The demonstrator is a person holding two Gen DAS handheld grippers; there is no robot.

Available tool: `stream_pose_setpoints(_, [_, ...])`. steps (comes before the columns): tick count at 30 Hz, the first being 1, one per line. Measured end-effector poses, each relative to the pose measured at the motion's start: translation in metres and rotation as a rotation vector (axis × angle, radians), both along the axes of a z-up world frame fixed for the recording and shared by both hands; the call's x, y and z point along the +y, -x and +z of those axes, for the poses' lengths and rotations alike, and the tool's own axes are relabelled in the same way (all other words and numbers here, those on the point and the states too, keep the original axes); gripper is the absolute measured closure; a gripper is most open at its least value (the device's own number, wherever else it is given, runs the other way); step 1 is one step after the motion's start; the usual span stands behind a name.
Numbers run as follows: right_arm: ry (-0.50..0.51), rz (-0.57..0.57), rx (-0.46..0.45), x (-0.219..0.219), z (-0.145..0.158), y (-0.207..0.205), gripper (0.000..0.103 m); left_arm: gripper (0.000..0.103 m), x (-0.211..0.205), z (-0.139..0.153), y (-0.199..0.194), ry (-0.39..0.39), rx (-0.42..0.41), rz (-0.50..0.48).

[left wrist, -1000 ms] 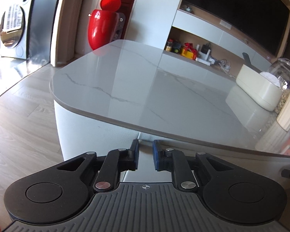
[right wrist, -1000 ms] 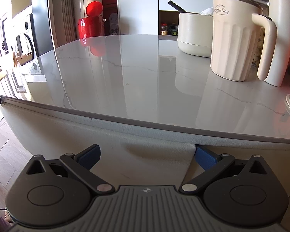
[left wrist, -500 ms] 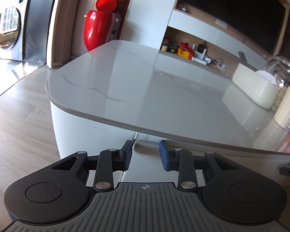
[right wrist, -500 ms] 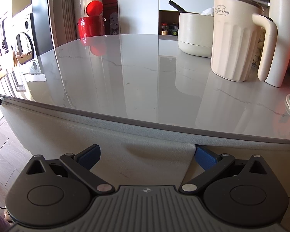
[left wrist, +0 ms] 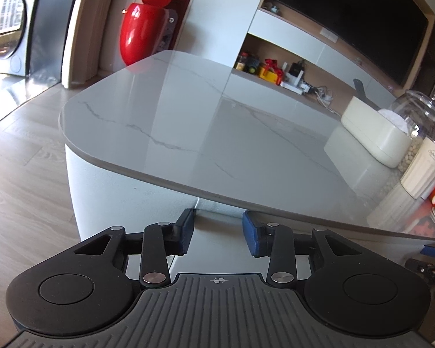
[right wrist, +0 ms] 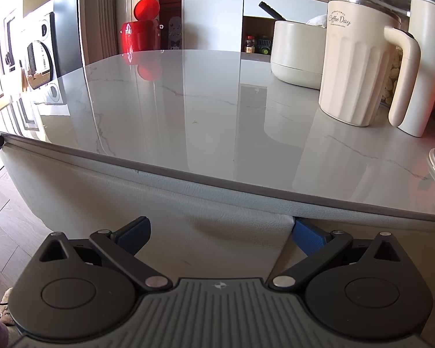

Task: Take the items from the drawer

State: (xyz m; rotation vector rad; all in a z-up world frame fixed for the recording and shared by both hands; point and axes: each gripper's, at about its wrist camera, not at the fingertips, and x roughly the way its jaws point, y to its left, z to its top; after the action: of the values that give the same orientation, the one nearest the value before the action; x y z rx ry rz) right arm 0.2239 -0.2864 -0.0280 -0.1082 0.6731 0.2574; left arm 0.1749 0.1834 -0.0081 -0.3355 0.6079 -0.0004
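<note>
Under the grey marble tabletop [right wrist: 188,110] runs a white leather drawer front [right wrist: 235,232]. My right gripper [right wrist: 220,227] is wide open and straddles this panel; its right finger [right wrist: 304,233] sits at the panel's right edge, where a gap shows. In the left wrist view, my left gripper [left wrist: 219,233] is open with nothing between its pads, right at the pale drawer front [left wrist: 217,220] just under the table edge, beside a vertical seam. The drawer's contents are hidden in both views.
On the right of the tabletop stand a cream "Coffee Day" mug [right wrist: 353,72], a tall tumbler [right wrist: 423,58], a cream container [right wrist: 298,49] and a glass jar [left wrist: 420,116]. A red vase [left wrist: 142,29] stands beyond the table. Wooden floor [left wrist: 20,174] lies to the left.
The left gripper's fingers have spread from nearly shut to open, and its view has shifted slightly. The right gripper has not moved.
</note>
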Motion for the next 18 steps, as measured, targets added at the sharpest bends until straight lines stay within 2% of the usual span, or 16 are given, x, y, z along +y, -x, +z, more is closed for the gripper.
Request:
stream_pose_setpoints(2, [0.004,0.006,0.001,-0.001,0.0,0.0,0.0,0.048,-0.003,0.0,-0.001,0.003,-0.003,-0.021])
stream_pose_setpoints(9, [0.01,0.025,0.005,-0.002,0.001,0.001,0.0,0.048,-0.003,0.002,-0.001,0.01,0.004,-0.043])
stream_pose_setpoints(10, [0.011,0.027,0.006,-0.003,0.001,0.001,0.0,0.057,-0.003,0.001,-0.001,0.041,0.003,-0.082])
stream_pose_setpoints(11, [0.01,0.028,0.008,-0.003,0.002,-0.002,0.0,0.08,-0.005,0.0,-0.002,0.12,0.005,-0.163])
stream_pose_setpoints(12, [0.008,0.029,0.009,-0.004,0.002,-0.002,0.0,0.082,-0.015,0.0,-0.003,0.114,0.005,-0.22])
stream_pose_setpoints(14, [0.009,0.032,0.01,-0.004,0.002,-0.002,0.0,0.082,-0.039,0.001,0.0,-0.016,0.005,-0.301])
stream_pose_setpoints(16, [0.01,0.037,0.01,-0.005,0.002,-0.001,0.0,0.082,-0.042,0.001,0.002,-0.007,0.01,-0.295])
stream_pose_setpoints(18, [0.009,0.041,0.009,-0.005,0.002,-0.002,0.0,0.082,-0.038,0.005,0.007,-0.019,-0.016,-0.24])
